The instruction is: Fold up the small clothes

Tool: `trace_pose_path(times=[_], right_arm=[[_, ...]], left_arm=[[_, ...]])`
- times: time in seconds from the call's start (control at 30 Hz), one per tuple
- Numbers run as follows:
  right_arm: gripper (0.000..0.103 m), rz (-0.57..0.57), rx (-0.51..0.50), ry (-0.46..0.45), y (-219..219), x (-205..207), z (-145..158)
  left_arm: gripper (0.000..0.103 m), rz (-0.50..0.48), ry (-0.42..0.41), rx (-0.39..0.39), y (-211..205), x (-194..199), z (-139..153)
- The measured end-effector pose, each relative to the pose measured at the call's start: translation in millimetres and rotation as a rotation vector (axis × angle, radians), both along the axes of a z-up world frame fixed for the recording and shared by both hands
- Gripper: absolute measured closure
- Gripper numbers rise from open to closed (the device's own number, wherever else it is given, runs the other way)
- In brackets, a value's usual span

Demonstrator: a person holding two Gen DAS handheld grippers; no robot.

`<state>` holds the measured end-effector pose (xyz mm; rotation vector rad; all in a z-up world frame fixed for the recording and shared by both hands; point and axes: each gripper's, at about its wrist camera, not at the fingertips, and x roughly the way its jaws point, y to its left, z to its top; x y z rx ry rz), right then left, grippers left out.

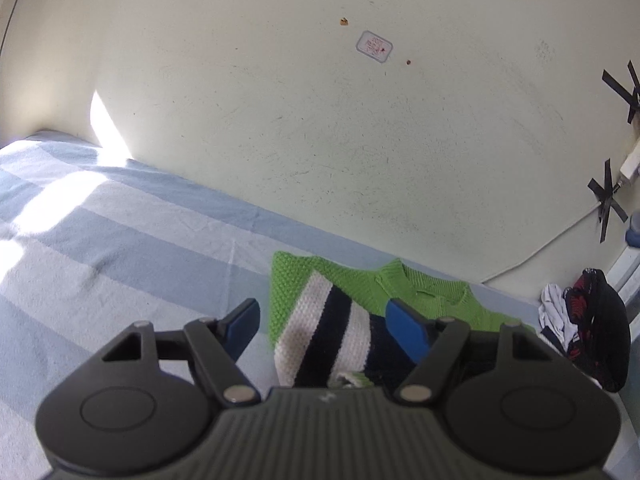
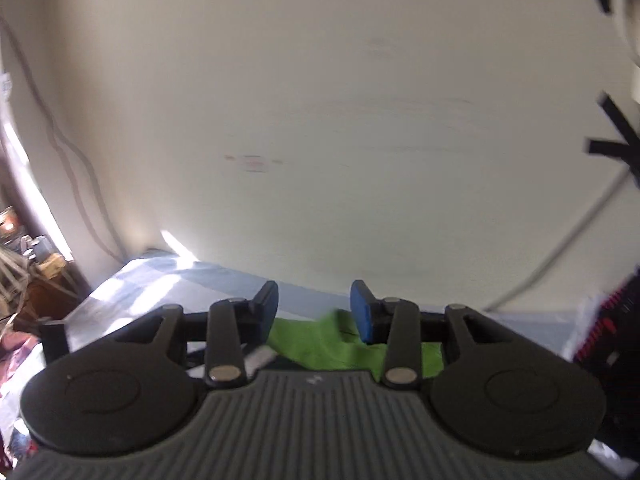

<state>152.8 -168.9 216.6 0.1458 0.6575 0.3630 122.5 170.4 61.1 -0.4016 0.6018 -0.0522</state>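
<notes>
The two fingers (image 1: 242, 326) of the left gripper (image 1: 324, 326) stand well apart, with nothing clamped between their blue pads; the gap frames the striped part of one knitted sweater (image 1: 320, 320) lying below them. The two fingers (image 2: 267, 304) of the right gripper (image 2: 314, 306) are likewise apart, and no cloth is pinched between them; green knit shows below and beyond the gap. No earlier view is available, so only this parted state is reported. The sweater is one item: bright green at the collar and shoulders, with two white bands and one dark navy band running across the visible fold. It lies flat on the bed (image 1: 120, 248), close to the wall (image 1: 320, 120), collar toward the wall. The bed carries one cover of pale blue and white stripes, lit by one sunlit patch at its far left end. One heap of other clothes (image 1: 584, 320), black, red and white, sits on the bed to the right of the sweater, apart from it. On the wall: one small sticker (image 1: 374, 46), two crosses of black tape (image 1: 608, 204), and one white cable (image 1: 540, 252) running down toward the bed. The right wrist view is blurred.
</notes>
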Motion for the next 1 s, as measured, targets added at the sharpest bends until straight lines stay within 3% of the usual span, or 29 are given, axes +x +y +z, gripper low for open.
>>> trace_pose_path(times=[0.1,0.17,0.33,0.37,0.4,0.43,0.47,0.5,0.57,0.63,0.67,0.73,0.77,0.8,0.83,0.9,1.0], right_arm=[[0.056,-0.155,-0.052,0.093,-58,-2,-45],[0.054,-0.220,-0.063,0.172,-85,-2,-78],[0.052,-0.257,0.070,0.314,-100,4,-141],[0.050,-0.250,0.091,0.317,-95,7,-146],[0.049,-0.240,0.107,0.315,-93,11,-151],[0.050,-0.227,0.117,0.312,-90,13,-154],[0.075,-0.210,0.117,0.308,-86,17,-156],[0.091,-0.210,0.099,0.286,-80,20,-154],[0.091,-0.233,0.149,0.152,-85,14,-142],[0.091,-0.273,0.308,-0.005,-102,1,-136],[0.090,-0.300,0.350,-0.030,-107,0,-141],[0.079,-0.375,0.217,0.078,-98,14,-158],[0.078,-0.383,0.109,0.144,-90,21,-166],[0.077,-0.379,0.055,0.150,-85,21,-169],[0.076,-0.383,0.050,0.114,-82,15,-165],[0.063,-0.362,0.068,-0.001,-71,-3,-144],[0.053,-0.130,-0.034,-0.059,-23,-17,-114]], left_arm=[[0.049,-0.057,0.003,0.024,-13,-1,-1],[0.055,-0.103,0.004,0.080,-28,-2,-1],[0.062,-0.178,0.043,0.239,-61,0,-11],[0.070,-0.183,0.048,0.269,-65,1,-14],[0.082,-0.182,0.054,0.298,-69,2,-17],[0.087,-0.179,0.055,0.319,-70,3,-20],[0.090,-0.173,0.049,0.322,-70,3,-21],[0.095,-0.164,0.039,0.311,-66,2,-19],[0.101,-0.108,-0.002,0.304,-60,-2,-12],[0.101,-0.036,-0.046,0.305,-52,-4,-7],[0.101,-0.008,-0.043,0.294,-47,-2,-7],[0.101,0.011,-0.003,0.256,-37,5,-11],[0.100,0.015,0.022,0.229,-31,8,-14],[0.099,0.027,0.042,0.203,-25,11,-16],[0.098,0.038,0.050,0.184,-21,12,-17],[0.095,0.053,0.051,0.151,-13,12,-16],[0.090,0.059,0.055,0.137,-12,11,-16]])
